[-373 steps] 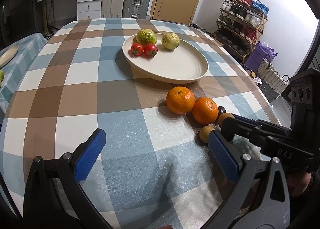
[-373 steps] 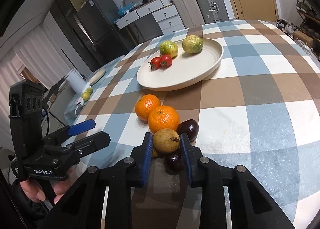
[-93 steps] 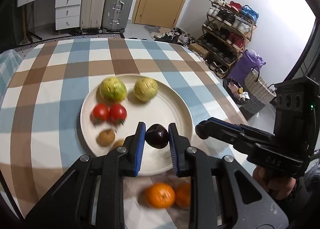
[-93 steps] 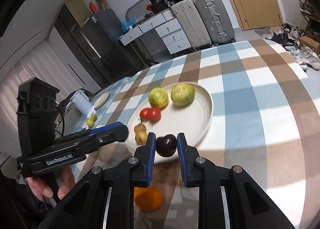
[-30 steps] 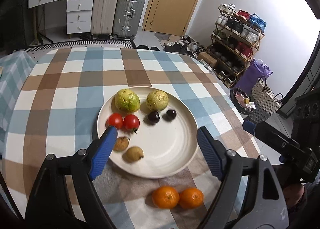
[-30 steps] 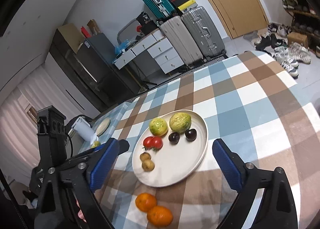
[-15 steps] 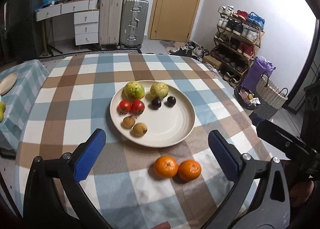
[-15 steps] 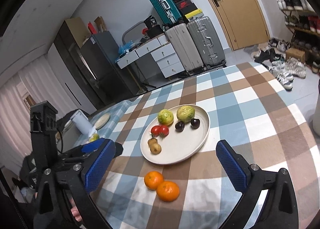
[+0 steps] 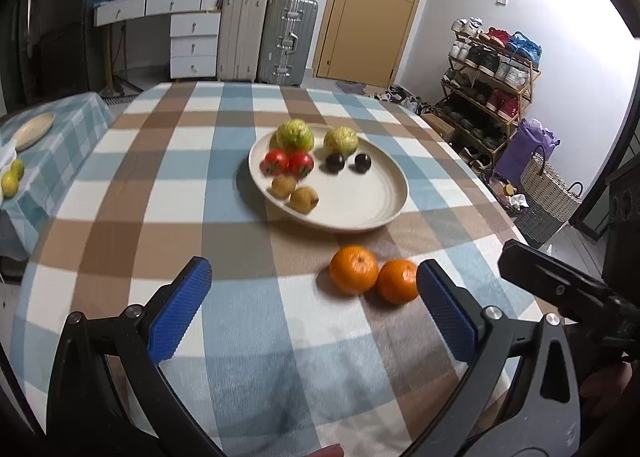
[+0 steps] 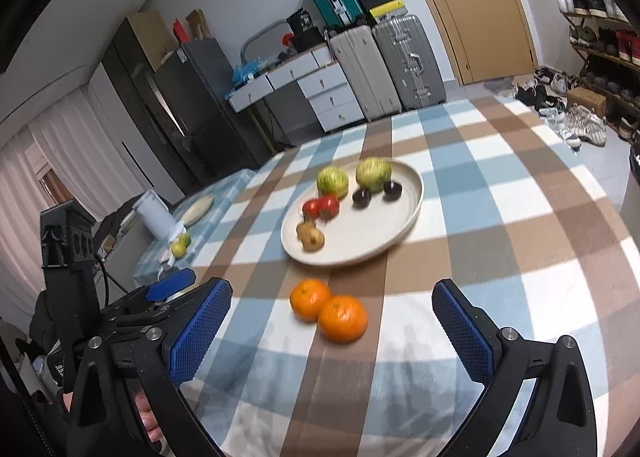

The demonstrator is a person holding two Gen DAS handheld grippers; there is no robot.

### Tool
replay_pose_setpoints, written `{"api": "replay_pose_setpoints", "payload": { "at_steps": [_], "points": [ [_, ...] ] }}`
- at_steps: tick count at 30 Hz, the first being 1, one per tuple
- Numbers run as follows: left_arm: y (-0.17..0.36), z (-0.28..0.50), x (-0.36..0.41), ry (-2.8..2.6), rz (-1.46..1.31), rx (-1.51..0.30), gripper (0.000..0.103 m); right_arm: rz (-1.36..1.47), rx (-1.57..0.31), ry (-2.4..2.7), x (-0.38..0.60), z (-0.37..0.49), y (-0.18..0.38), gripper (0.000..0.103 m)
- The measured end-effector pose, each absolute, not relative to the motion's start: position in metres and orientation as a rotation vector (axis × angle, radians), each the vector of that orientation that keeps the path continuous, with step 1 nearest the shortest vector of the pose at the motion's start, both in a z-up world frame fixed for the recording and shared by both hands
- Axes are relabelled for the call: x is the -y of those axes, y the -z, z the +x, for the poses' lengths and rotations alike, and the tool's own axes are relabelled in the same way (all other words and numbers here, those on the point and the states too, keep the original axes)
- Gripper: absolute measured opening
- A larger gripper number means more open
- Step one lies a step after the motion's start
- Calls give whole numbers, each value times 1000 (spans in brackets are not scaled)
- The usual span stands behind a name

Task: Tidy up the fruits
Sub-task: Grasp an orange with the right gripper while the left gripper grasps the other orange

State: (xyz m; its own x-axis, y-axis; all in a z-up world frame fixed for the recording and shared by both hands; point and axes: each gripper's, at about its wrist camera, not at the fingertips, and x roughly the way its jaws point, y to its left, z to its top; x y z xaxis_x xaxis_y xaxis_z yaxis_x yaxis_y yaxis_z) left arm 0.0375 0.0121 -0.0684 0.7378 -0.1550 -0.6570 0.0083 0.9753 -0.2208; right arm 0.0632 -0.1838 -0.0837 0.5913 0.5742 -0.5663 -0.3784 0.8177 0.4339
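A cream plate on the checked table holds two green fruits, two tomatoes, two dark plums and two brown kiwis. Two oranges lie side by side on the cloth, in front of the plate. My left gripper is open and empty, low above the table, its right finger beside the right orange. My right gripper is open and empty, with the oranges between its fingers and just ahead of them.
The table edge curves off at the right. A side table at the left carries a small plate and lemons. Suitcases, a dresser, a door and a shoe rack stand behind.
Both grippers have come down and closer to the two oranges, which now look larger. Both stay open and empty. The fruit on the plate has not moved.
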Motion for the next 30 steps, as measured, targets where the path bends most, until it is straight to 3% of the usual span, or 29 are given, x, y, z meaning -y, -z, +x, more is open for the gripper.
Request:
{"api": "replay_pose_setpoints", "payload": {
  "at_steps": [14,20,30],
  "points": [
    [107,44,-41,82,-261,-792,102,255,-878,-588,162,77,127,99],
    [114,52,-48,92,-281,-813,102,232,-913,-591,153,88,138,90],
    [117,62,-51,108,-290,-828,102,189,-962,-595,140,101,147,59]
  ]
}}
